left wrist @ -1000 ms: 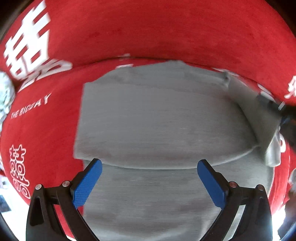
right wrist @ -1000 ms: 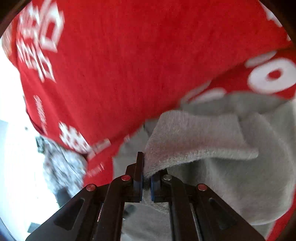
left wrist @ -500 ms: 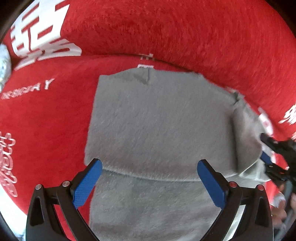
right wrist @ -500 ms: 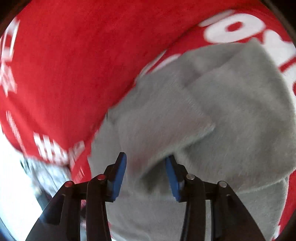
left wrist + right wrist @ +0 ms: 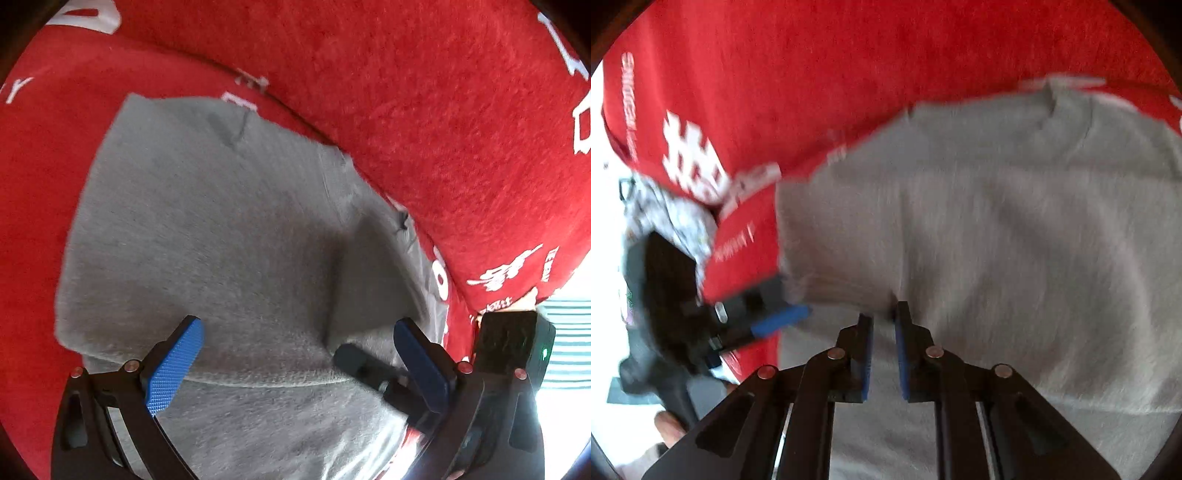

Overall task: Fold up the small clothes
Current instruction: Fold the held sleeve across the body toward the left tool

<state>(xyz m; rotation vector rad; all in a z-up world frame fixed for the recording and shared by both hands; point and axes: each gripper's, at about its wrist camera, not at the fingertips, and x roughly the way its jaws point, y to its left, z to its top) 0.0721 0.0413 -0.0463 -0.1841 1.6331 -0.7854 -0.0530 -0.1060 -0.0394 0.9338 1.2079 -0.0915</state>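
- grey garment (image 5: 221, 236) lay folded on a red cloth (image 5: 424, 110) with white print; top layer's edge ran across near the camera
- left gripper (image 5: 295, 369) spread wide over that edge, nothing pinched
- right gripper (image 5: 884, 347) jaws closing, narrow gap, a fold of the garment at the tips; pads not clearly pressing
- patterned fabric (image 5: 676, 218) at the cloth's left edge
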